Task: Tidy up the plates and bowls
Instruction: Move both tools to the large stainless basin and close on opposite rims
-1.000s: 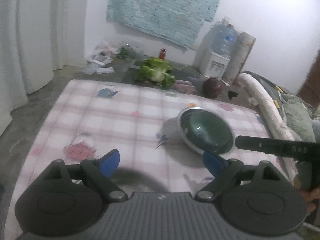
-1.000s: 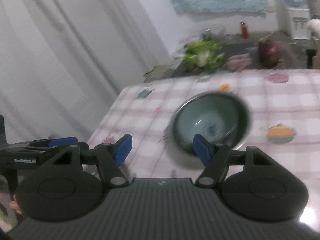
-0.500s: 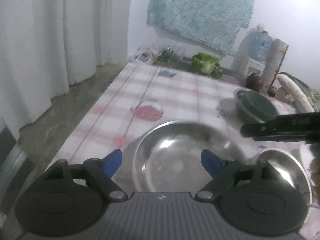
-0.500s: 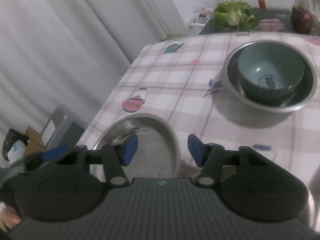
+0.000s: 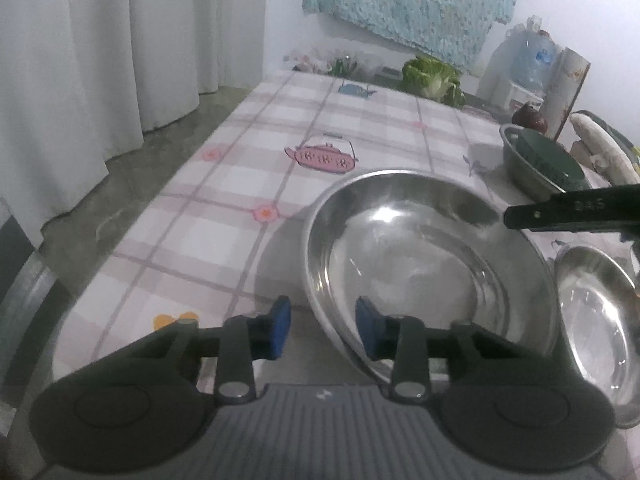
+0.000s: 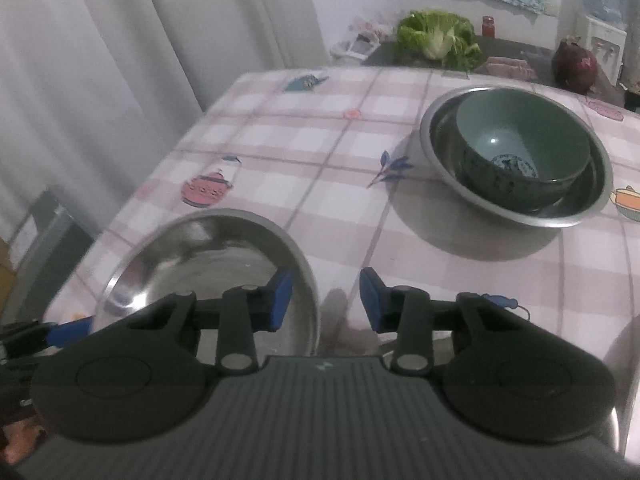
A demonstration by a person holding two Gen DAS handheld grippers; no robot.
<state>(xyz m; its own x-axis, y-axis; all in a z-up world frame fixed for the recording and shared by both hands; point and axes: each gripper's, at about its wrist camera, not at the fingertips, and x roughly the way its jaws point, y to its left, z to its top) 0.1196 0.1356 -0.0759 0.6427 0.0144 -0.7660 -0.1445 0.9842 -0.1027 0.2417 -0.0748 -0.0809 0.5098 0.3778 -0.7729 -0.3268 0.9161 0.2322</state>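
Straddling the near rim of the large shiny round steel basin [image 5: 432,264], the left gripper [image 5: 322,330] has one blue pad outside the wall and one inside; its jaws have just been closing and stand partly narrowed, yet a gap shows on both sides of the rim, so they are not pinching it. The right gripper [image 6: 326,300] brackets the opposite rim of the same basin [image 6: 208,264] in the same way, its jaws also just closing, one pad over the basin's inside and the other over the cloth, with no contact visible. Two grips on opposite edges suit so wide and shallow a vessel: I judge the aim is to lift it level.

That basin sits at the near left corner of the table with the pink checked tablecloth [image 5: 304,128], close to the left edge. Just beside it along the near edge lies a smaller shallow steel dish [image 5: 596,316]. Toward the far right of the table stands a medium steel bowl [image 6: 516,200] with a dark green ceramic bowl [image 6: 520,152] nested inside it, probably the stack being built. Whether the big basin goes under that stack or apart from it I cannot tell.

Beyond the far edge lie a green leafy cabbage [image 6: 438,38] and a dark red round vegetable [image 6: 574,66]; white curtains [image 5: 100,60] hang on the left.
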